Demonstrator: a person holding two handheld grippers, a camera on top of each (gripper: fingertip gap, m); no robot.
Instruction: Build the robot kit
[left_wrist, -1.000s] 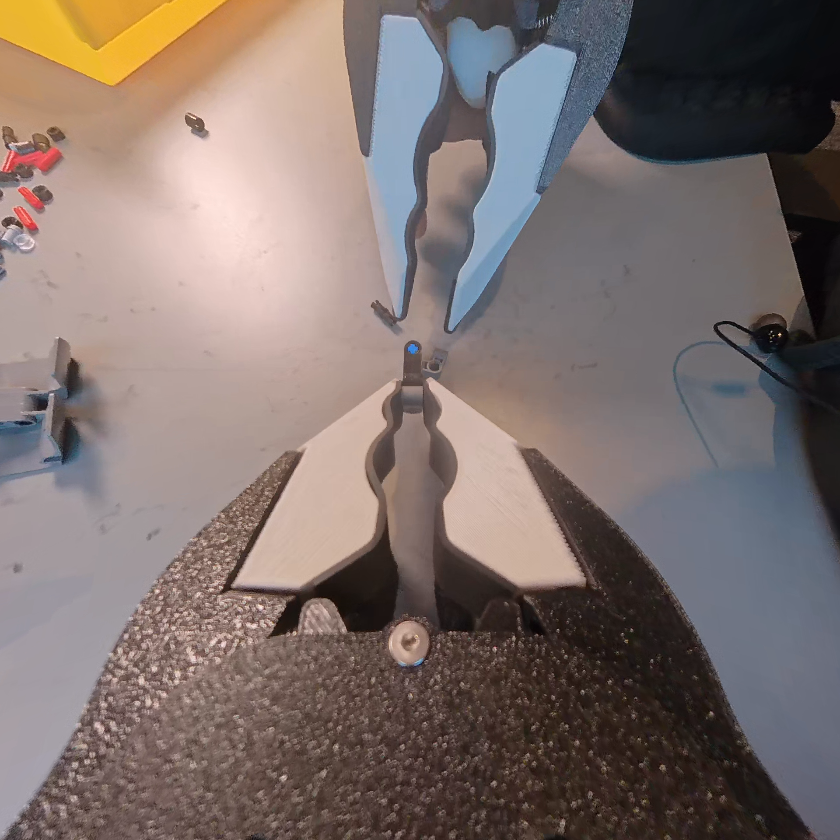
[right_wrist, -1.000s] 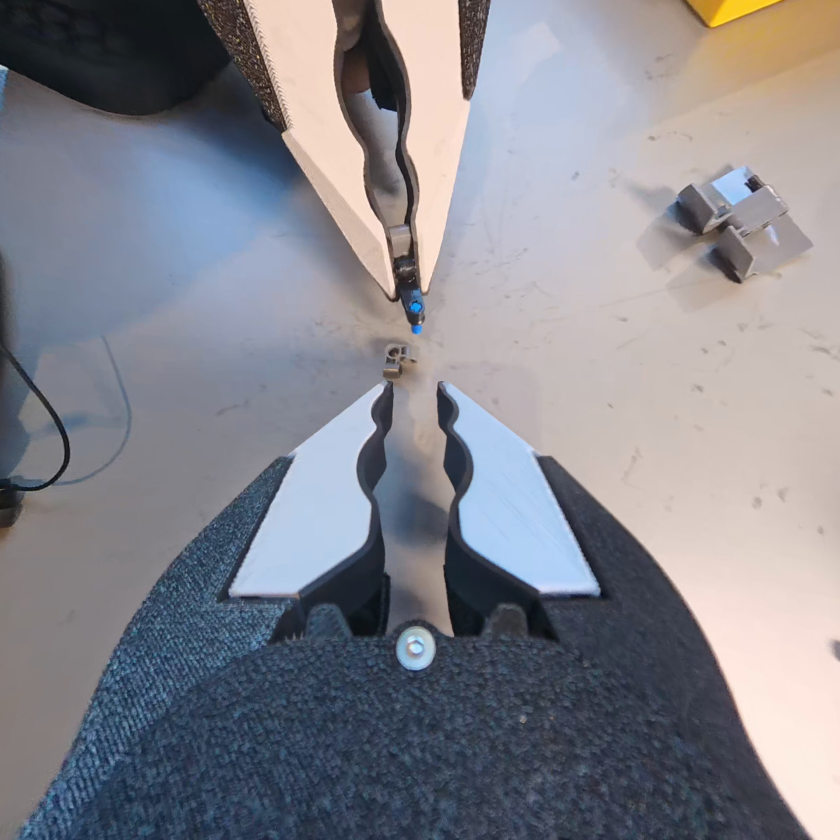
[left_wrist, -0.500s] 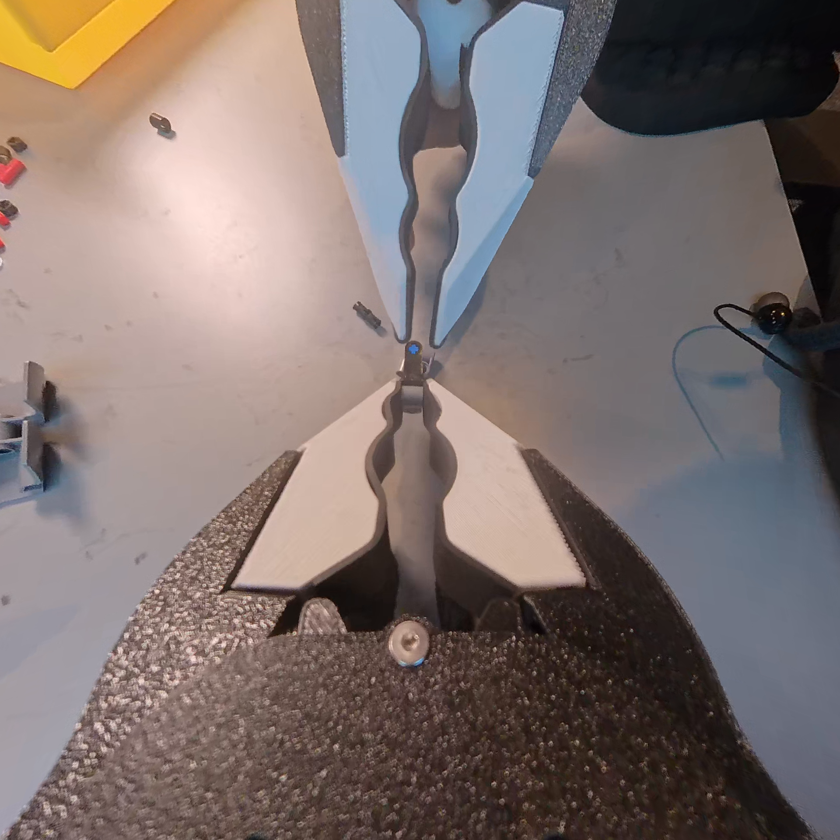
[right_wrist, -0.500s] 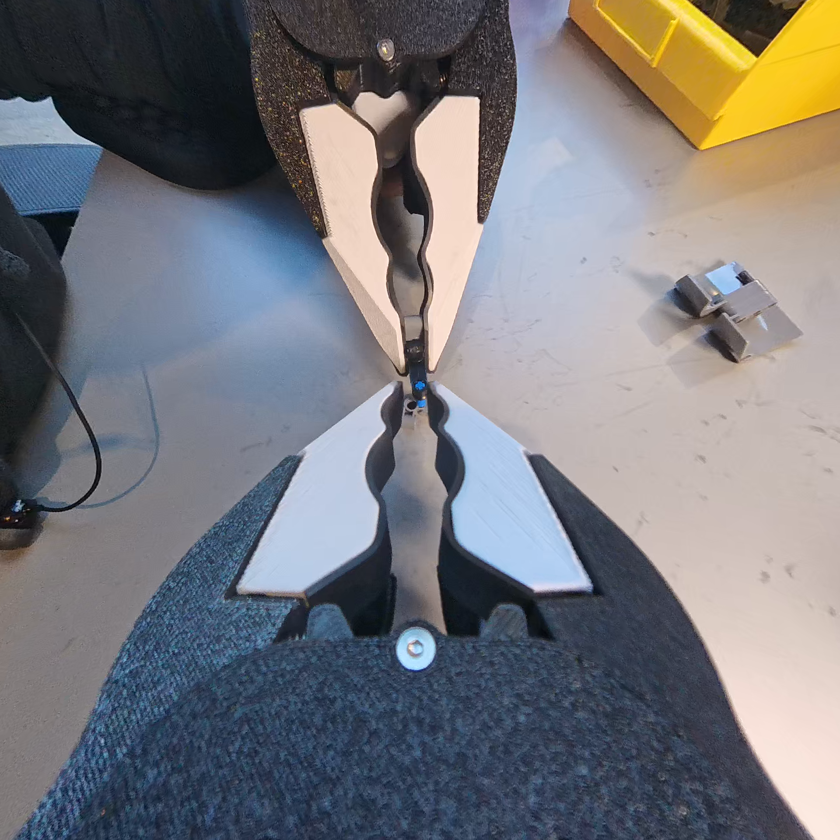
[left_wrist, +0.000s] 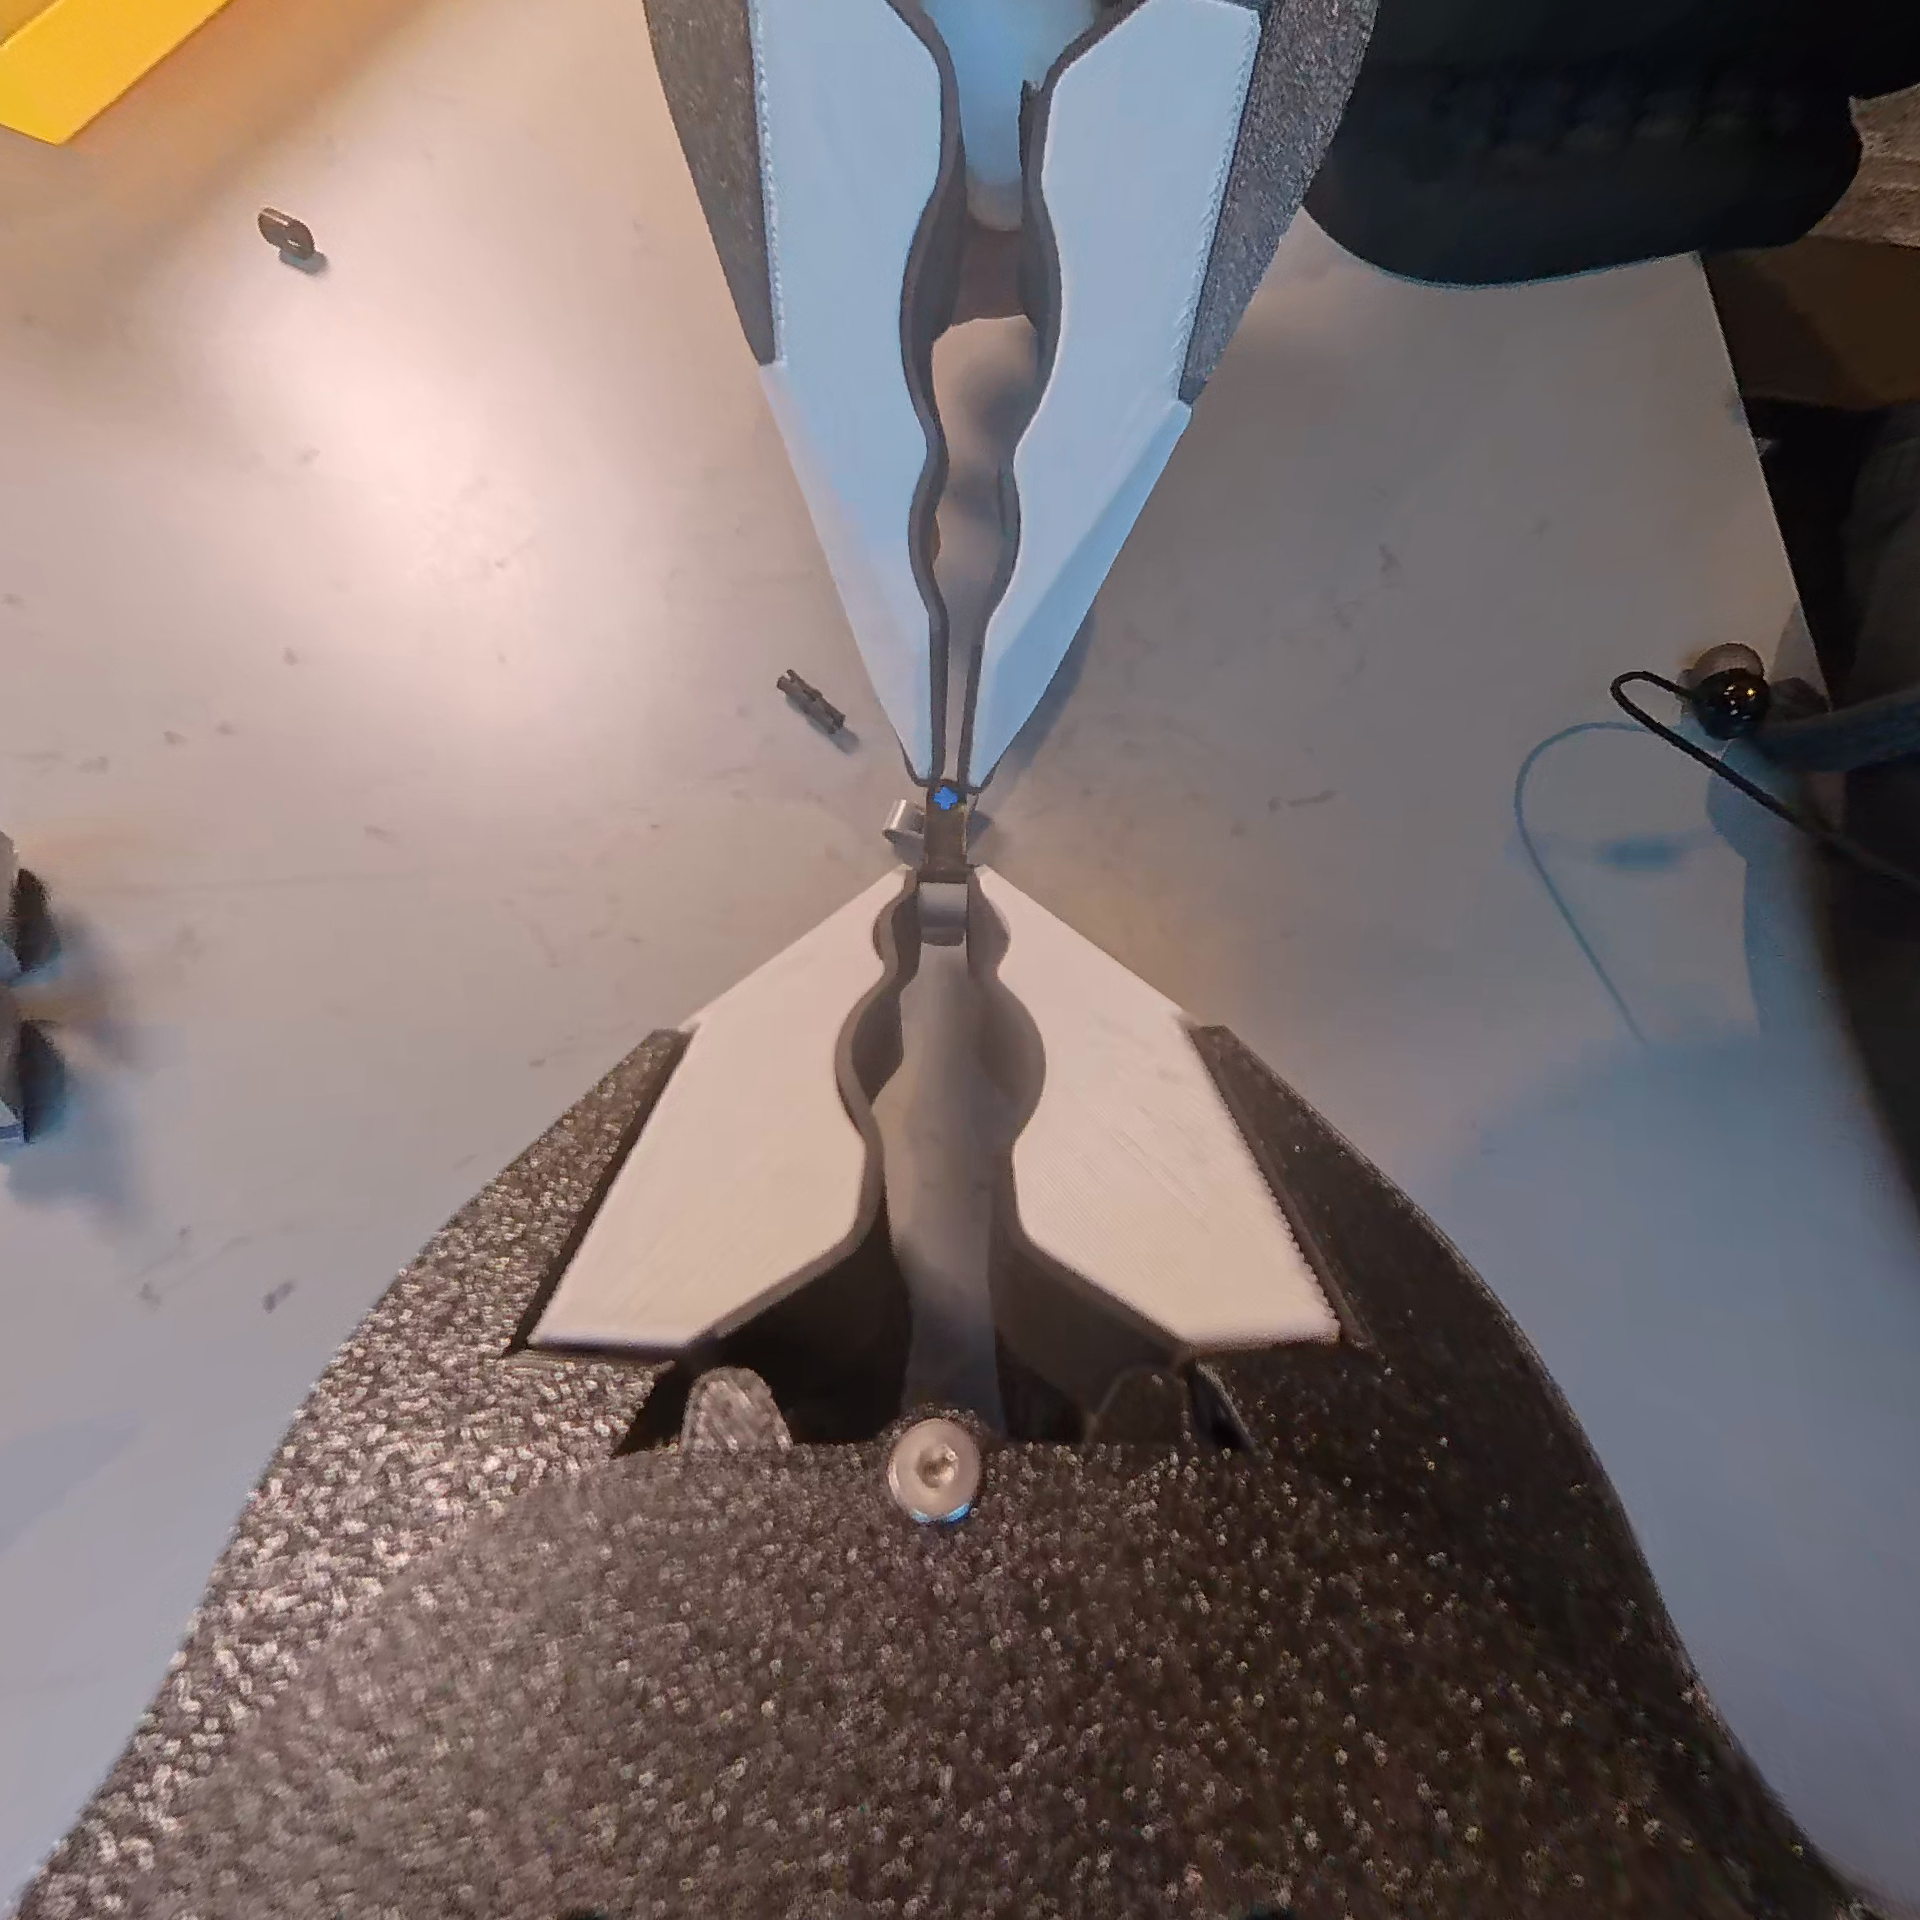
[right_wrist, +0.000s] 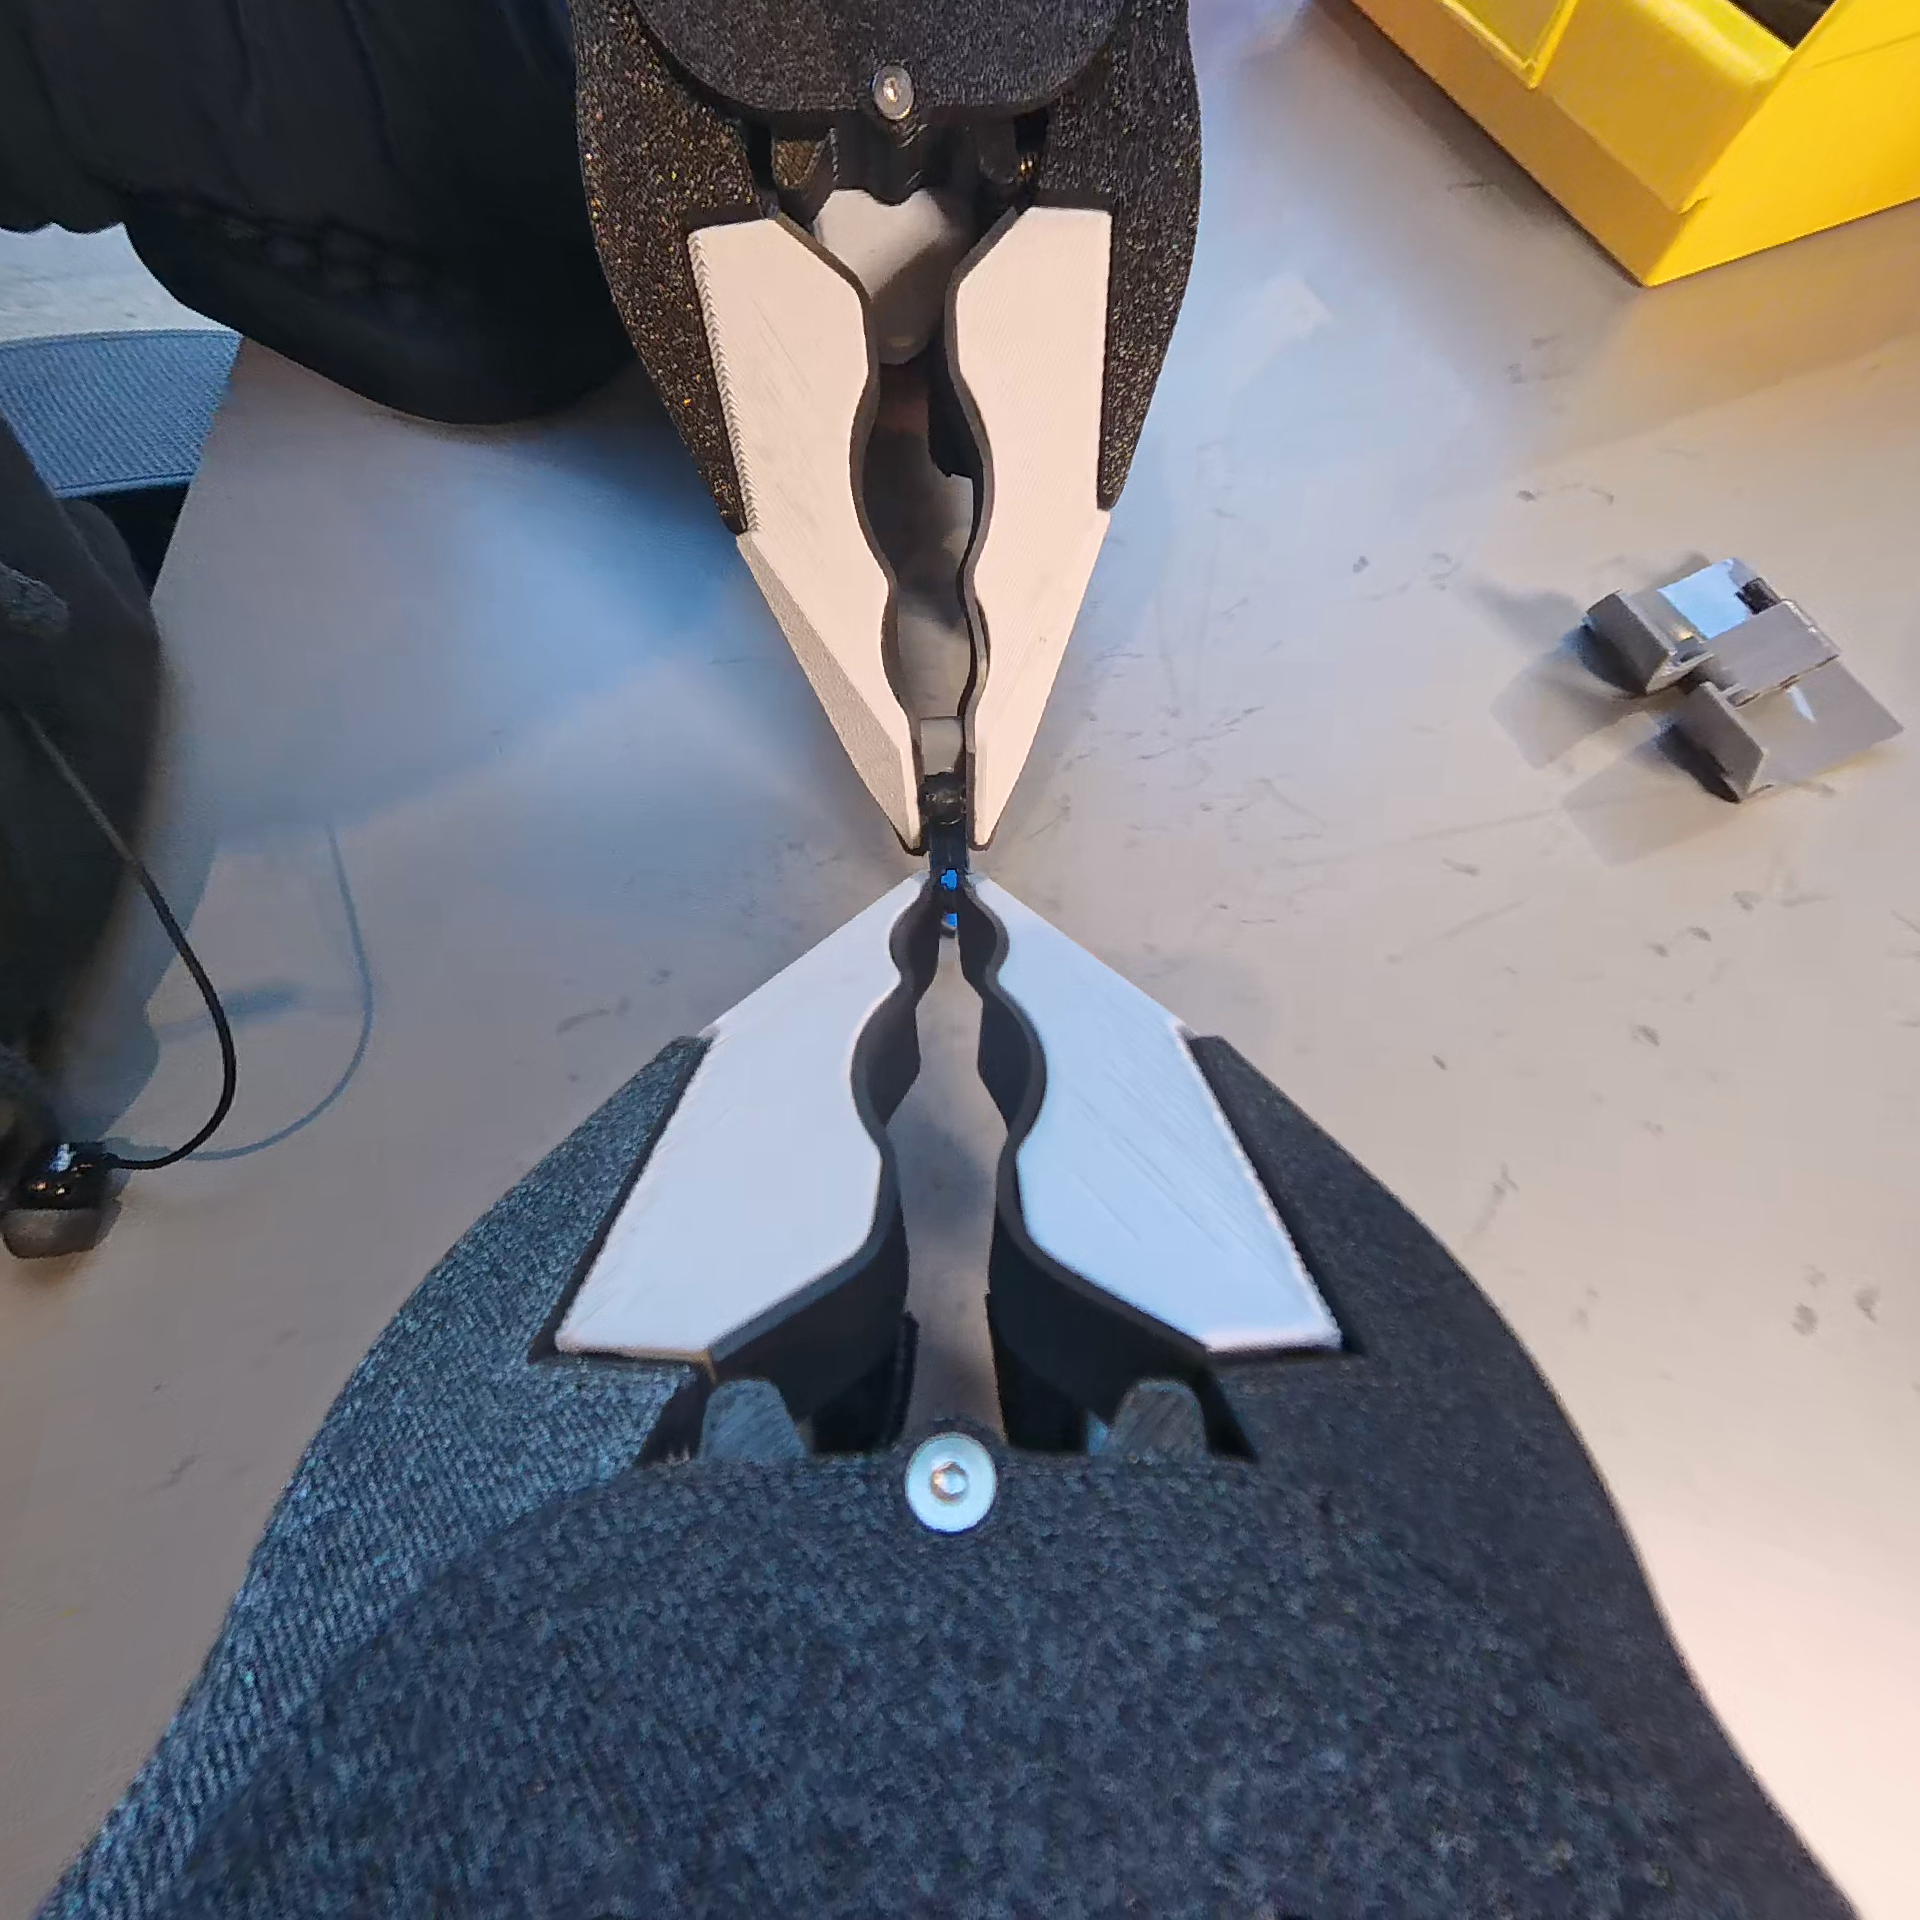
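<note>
Grippers meet tip to tip over a small pin assembly

Left gripper (left_wrist: 943, 883) is clamped on a small grey plastic connector piece (left_wrist: 940, 914) that carries a short black pin with a blue cross-shaped end (left_wrist: 945, 800). Right gripper (right_wrist: 945, 896) faces it head-on, its narrowed fingertips (right_wrist: 982, 914) closing around the blue end of that pin; whether it truly grips the pin or only brackets it cannot be told. In the right wrist view the grey piece sits between the left gripper's tips, with the black pin reaching across the gap just above the pale grey desk (right_wrist: 1351, 987).

Just beside the joined tips, a small light-grey plastic part (left_wrist: 902, 821) lies on the desk, partly hidden. A loose black pin (left_wrist: 810, 702) lies near the right gripper's fingers, and another small black piece (left_wrist: 289, 231) lies well apart, toward the far left. A grey block assembly with shiny faces (right_wrist: 1725, 686) rests well off to the side. A yellow plastic bin (right_wrist: 1683, 114) stands at the desk's far corner. A thin black cable with a small black end (right_wrist: 197, 1018) curls near the desk's edge, next to dark fabric (right_wrist: 291, 187).
</note>
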